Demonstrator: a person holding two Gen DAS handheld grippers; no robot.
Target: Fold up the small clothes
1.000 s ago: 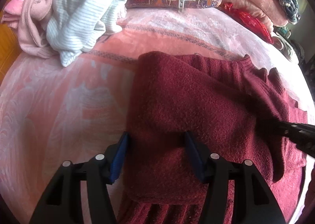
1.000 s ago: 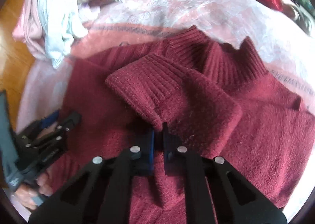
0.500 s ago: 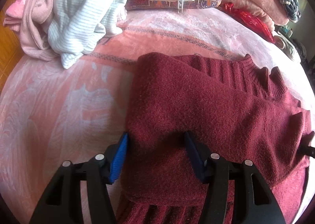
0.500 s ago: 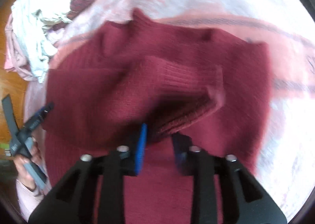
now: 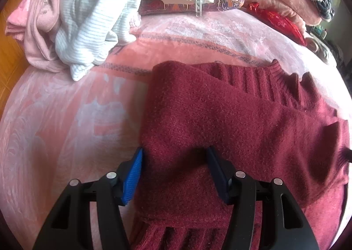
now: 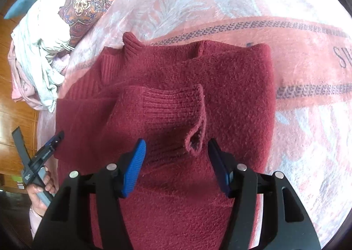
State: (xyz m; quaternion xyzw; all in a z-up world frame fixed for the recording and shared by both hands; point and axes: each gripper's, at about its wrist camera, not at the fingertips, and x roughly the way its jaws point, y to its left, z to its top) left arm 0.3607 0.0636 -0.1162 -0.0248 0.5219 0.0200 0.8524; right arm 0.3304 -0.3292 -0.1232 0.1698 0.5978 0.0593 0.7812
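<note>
Two grippers hovered over the maroon sweater (image 6: 231,96) at frame centre; left gripper (image 5: 175,173) jaws apart straddling its folded edge; right gripper (image 6: 176,164) jaws opening, the cuff (image 6: 195,140) loose between them, liable to spring back and undo the fold.

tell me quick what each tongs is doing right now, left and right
left tongs: open, straddling the folded edge of the maroon sweater, not gripping it.
right tongs: opening, sleeve cuff loose between the pads.

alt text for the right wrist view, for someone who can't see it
A dark red knit sweater lies partly folded on a pink patterned blanket, one ribbed sleeve cuff laid across its middle. The right gripper hovers over the cuff, jaws opening, not pressing it. A heap of pale clothes sits far left.
</note>
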